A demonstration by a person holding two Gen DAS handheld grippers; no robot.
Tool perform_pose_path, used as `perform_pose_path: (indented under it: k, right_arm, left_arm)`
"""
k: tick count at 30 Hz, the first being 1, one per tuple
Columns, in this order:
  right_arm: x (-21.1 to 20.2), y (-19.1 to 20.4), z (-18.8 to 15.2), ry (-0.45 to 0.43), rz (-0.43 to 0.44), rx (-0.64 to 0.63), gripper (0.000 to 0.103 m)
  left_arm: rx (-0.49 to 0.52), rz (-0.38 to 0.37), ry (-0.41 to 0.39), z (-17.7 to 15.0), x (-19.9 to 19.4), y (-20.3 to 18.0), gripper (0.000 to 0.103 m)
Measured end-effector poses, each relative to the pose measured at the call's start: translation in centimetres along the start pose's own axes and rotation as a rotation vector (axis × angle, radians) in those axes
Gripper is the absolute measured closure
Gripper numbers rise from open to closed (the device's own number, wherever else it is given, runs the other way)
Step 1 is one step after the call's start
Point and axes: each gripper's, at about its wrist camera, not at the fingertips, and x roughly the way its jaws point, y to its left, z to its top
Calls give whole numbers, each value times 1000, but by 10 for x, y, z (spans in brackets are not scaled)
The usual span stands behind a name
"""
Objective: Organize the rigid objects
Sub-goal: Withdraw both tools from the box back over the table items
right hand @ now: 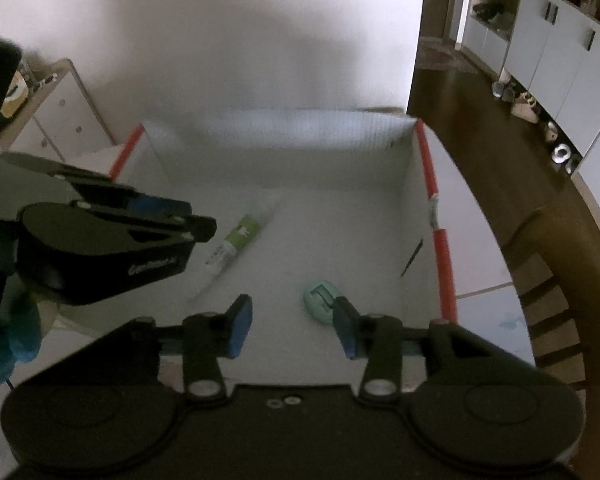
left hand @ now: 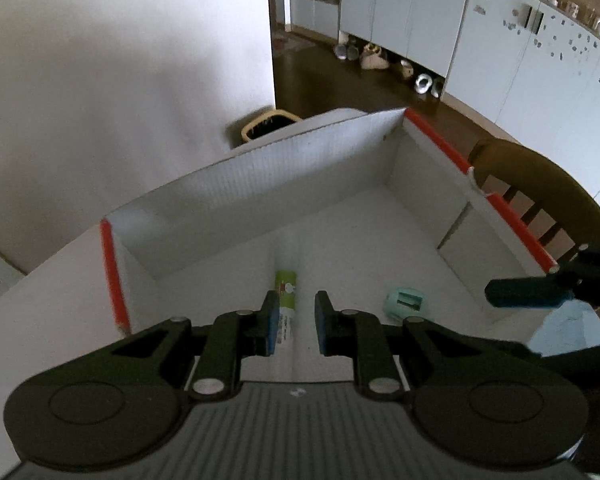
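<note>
**Both grippers over the box, nothing held**

Your left gripper [left hand: 296,322] has its blue pads drawn close with a narrow gap and nothing between them; it hangs above the box, pointing down at the tube. Your right gripper [right hand: 292,326] stands spread, its pads apart and empty, with the small green case just beyond its right pad.

My judgement is that both items are already set down and you are clearing out. To do it well, lift each gripper straight up until the pads are above the box walls before swinging away, so that you do not catch the cardboard rim or nudge what lies inside. Keep the two grippers apart as they rise; they are near one another here.

The white cardboard box [left hand: 420,168], edged in red tape, sits open. On its floor lie two things: the green and white tube [right hand: 236,244], lying flat toward the left, and the mint-green case [right hand: 318,300] toward the right, well apart from the tube. The rest of the floor looks bare. A wooden chair [right hand: 556,280] stands to the right of the box.
</note>
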Motion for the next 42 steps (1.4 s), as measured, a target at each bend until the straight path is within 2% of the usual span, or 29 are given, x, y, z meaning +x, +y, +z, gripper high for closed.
perform_pose_path:
  k: [10, 17, 19, 23, 29, 33, 42]
  right_arm:
    - [-56, 5, -30, -104, 41, -32, 41]
    - [-94, 6, -53, -164, 79, -66, 37]
    - [-104, 7, -60, -191, 83, -80, 34]
    - [-118, 8, -74, -224, 83, -111, 32]
    - [-138, 6, -96, -260, 107, -107, 28]
    - [-152, 4, -112, -290, 127, -105, 23]
    - [-177, 1, -152, -366, 143, -103, 11]
  left_arm:
    - [-15, 30, -72, -24, -54, -17, 85]
    - [-52, 45, -120, -50, -91, -36, 84]
    - [-63, 46, -130, -58, -101, -41, 77]
    - [-69, 71, -157, -73, -117, -51, 46]
    - [-68, 94, -214, -95, -142, -67, 44]
    - [-78, 95, -237, -110, -160, -75, 34]
    - [-94, 80, -299, -141, -196, -98, 32]
